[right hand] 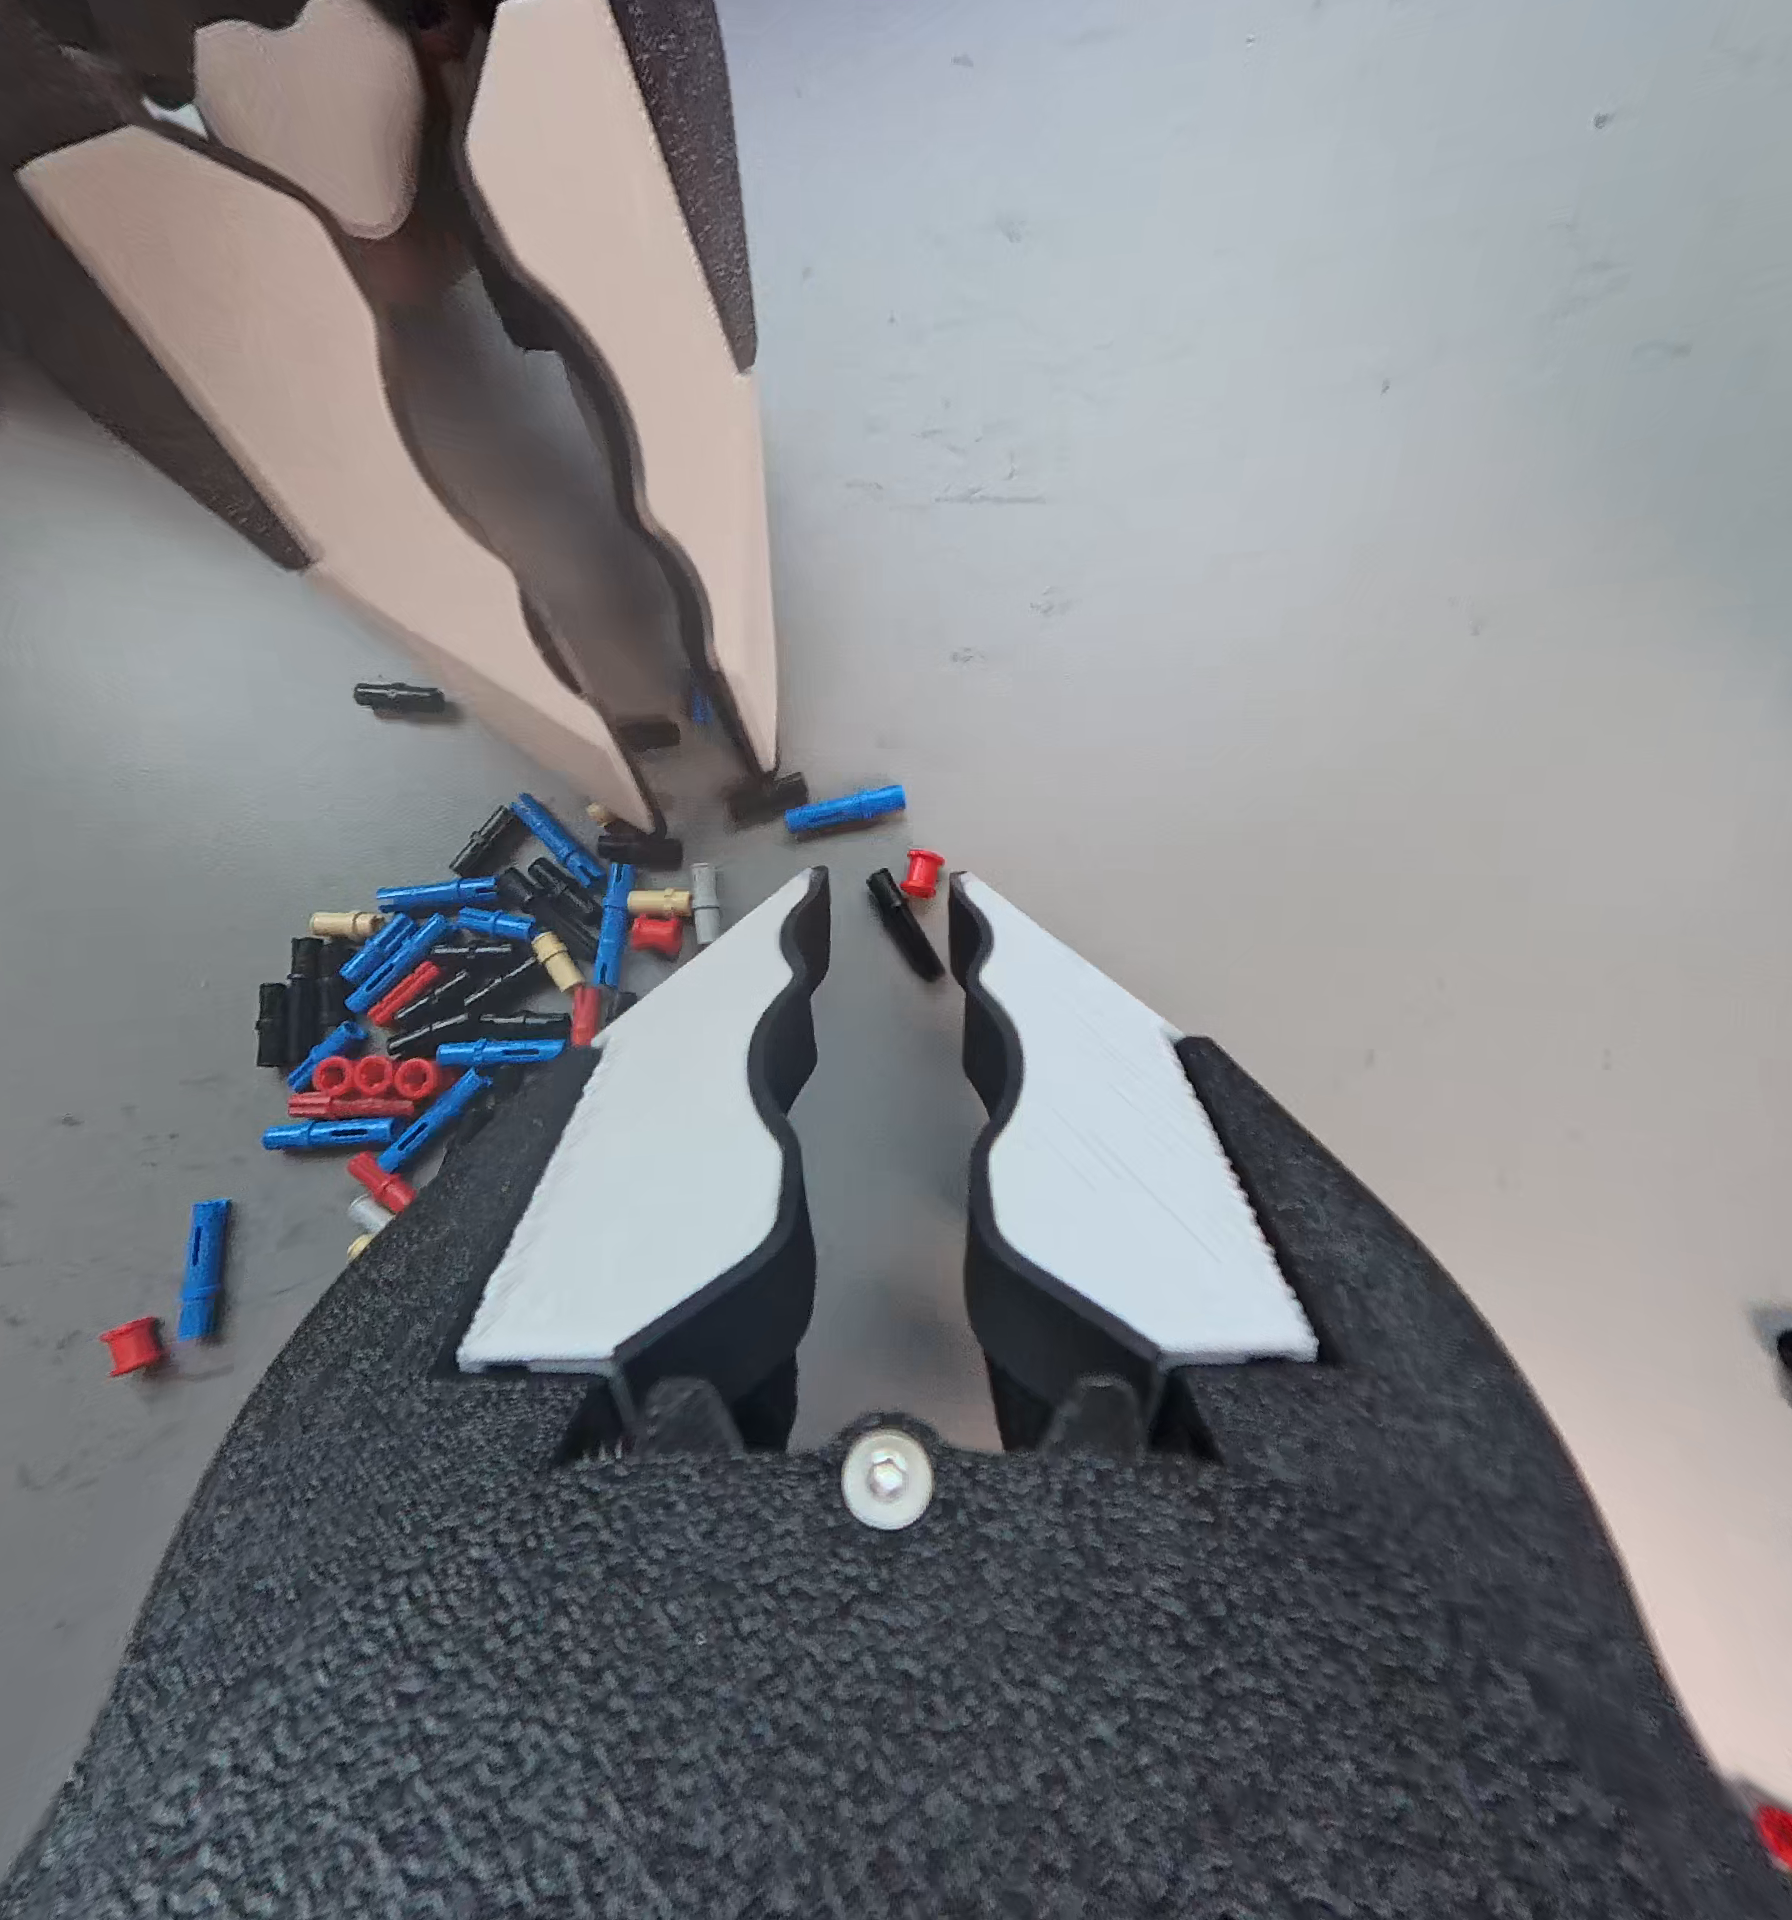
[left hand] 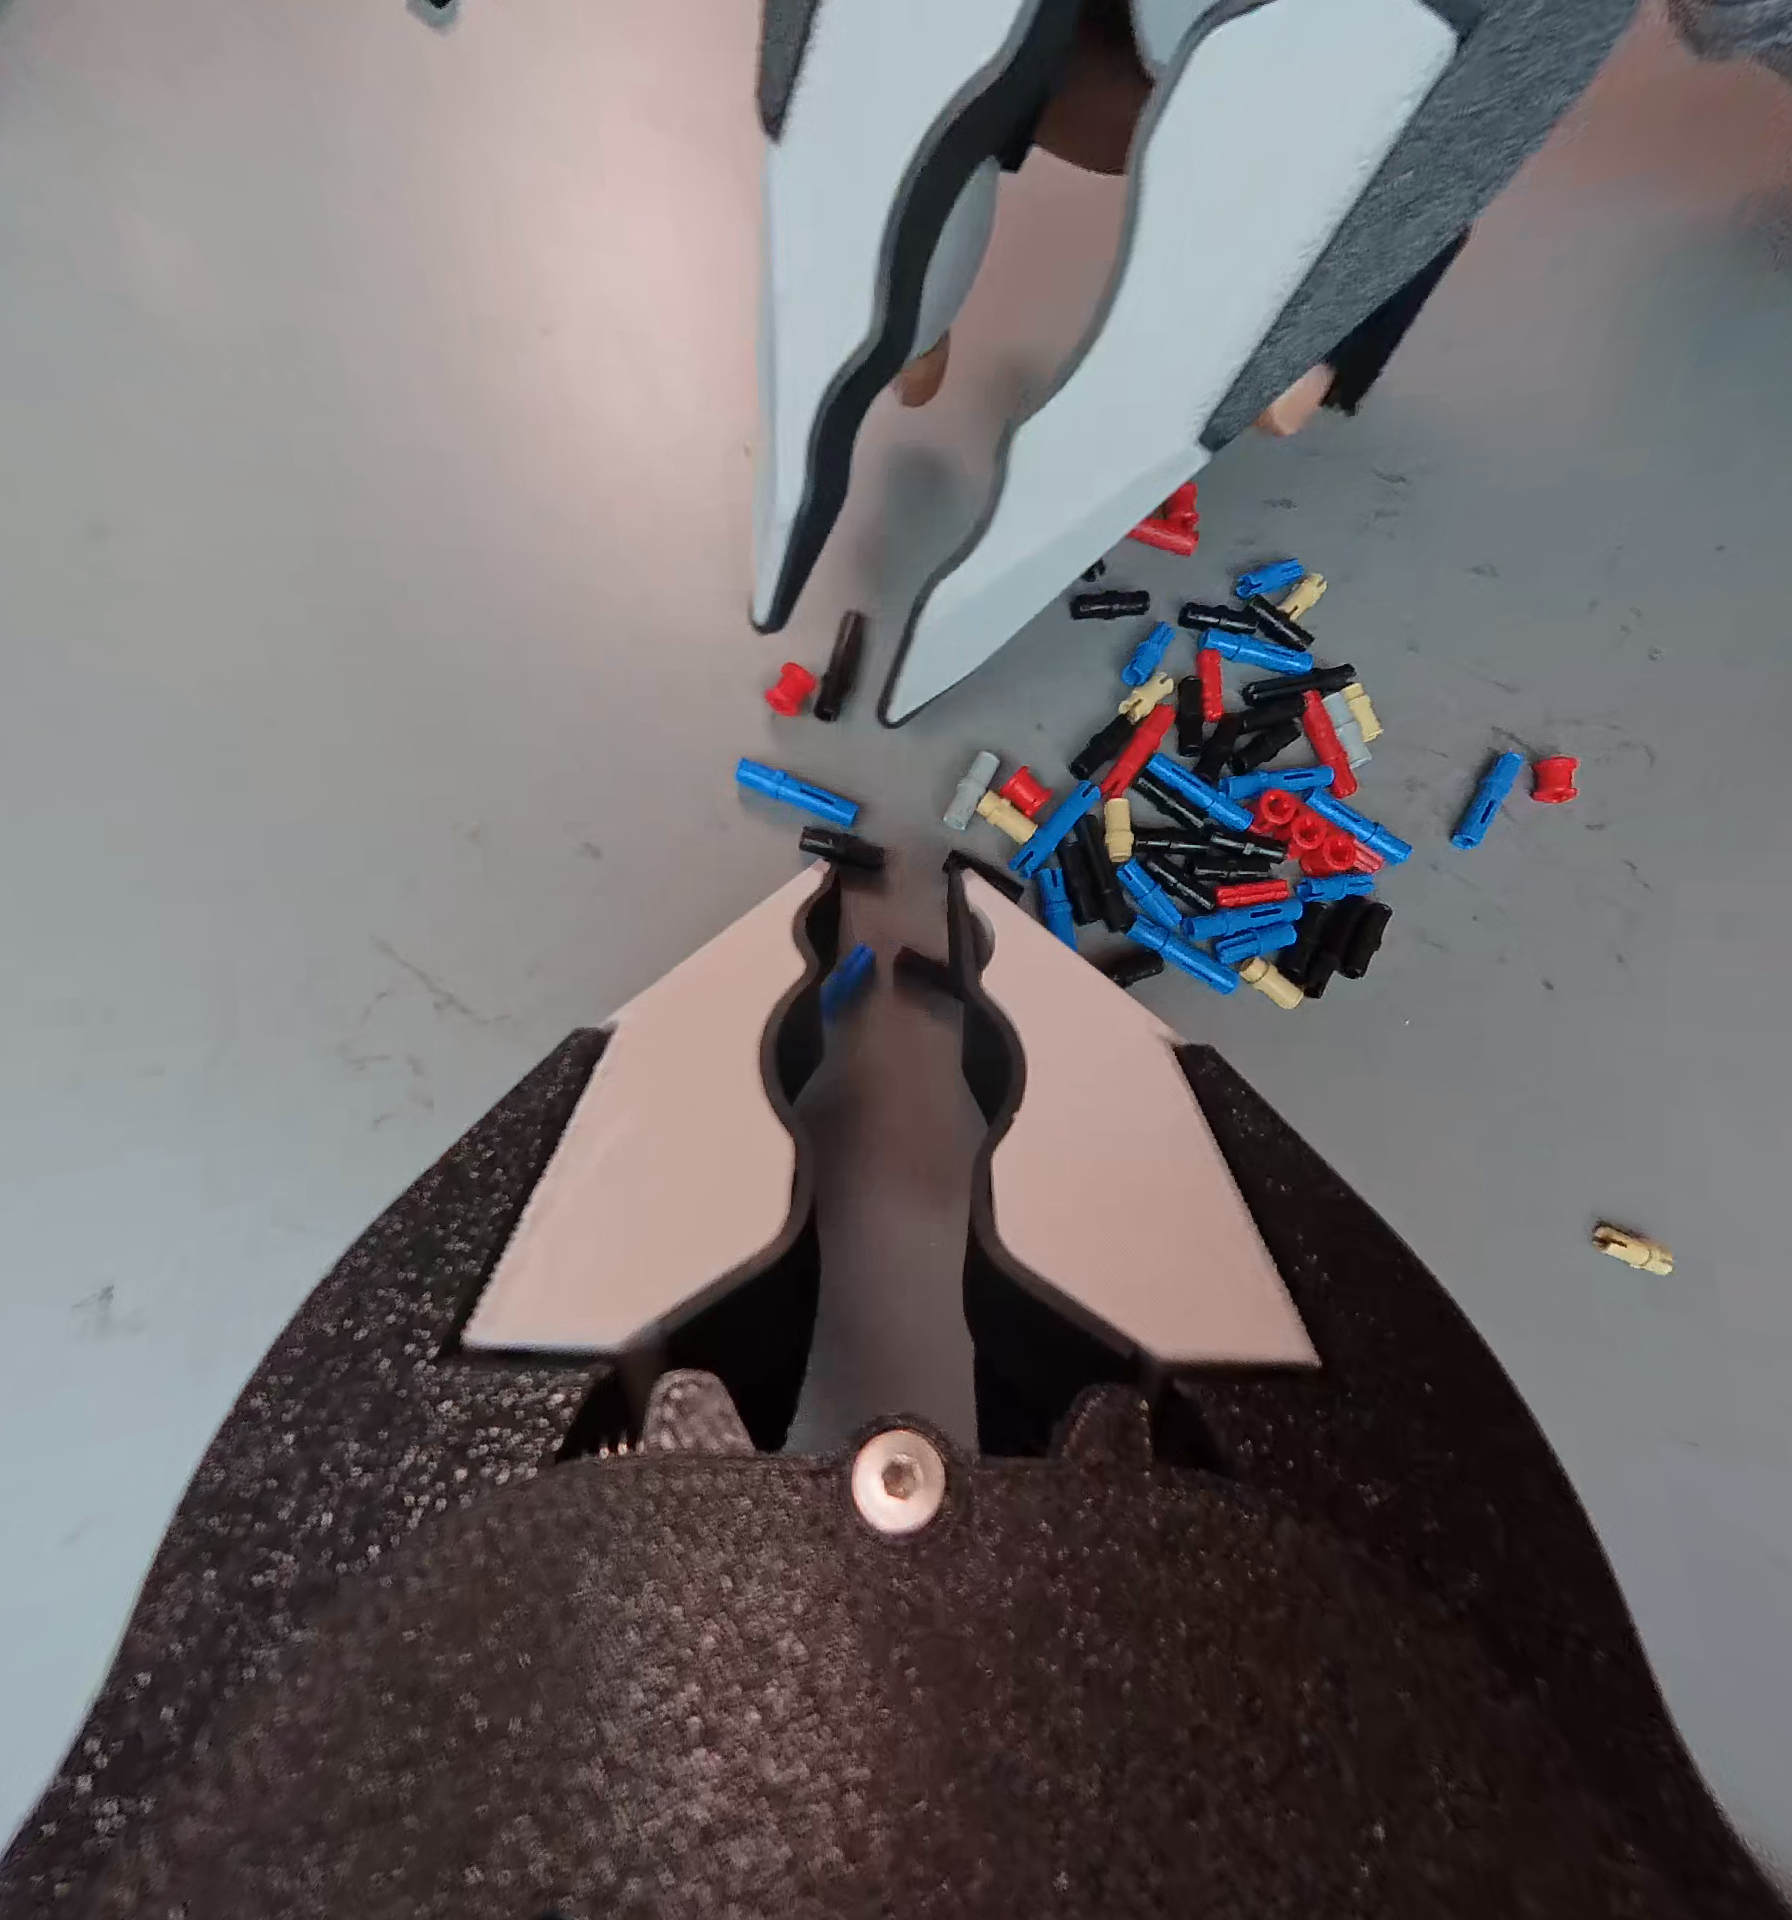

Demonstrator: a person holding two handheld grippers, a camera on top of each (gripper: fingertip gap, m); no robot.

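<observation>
Left wrist view first: closest to the camera is the dark, bumpy body of the left gripper [left hand: 892, 878], and its two tan fingers [left hand: 663, 1164] reach forward over the grey table [left hand: 248, 623]. They stand a little apart, with a gap between them, and pinch nothing. A small blue pin [left hand: 848, 971] and a small black bit [left hand: 921, 964] lie on the table in that gap, but I cannot tell if the fingers touch them. A black pin [left hand: 842, 847] lies just past the left fingertip, and a long blue pin [left hand: 796, 792] lies a bit farther, turned sideways across the way the fingers point. The big pile of pins [left hand: 1214, 821], blue, black, red and tan, sits ahead and to the right. The right gripper comes in from the top, pointing back at this one.

Right wrist view next: closest is the grey, bumpy body of the right gripper [right hand: 889, 878], with white fingers [right hand: 663, 1164] spread apart and holding nothing. A dark pin [right hand: 904, 925] lies right at the mouth of the gap, between the two tips, long side running almost the same way as the fingers, a bit tilted. A red bush [right hand: 922, 872] sits just beside its far end. This gripper is the nearer one to that pin. The pile is to the left here, and the left gripper stands up ahead on the left
</observation>
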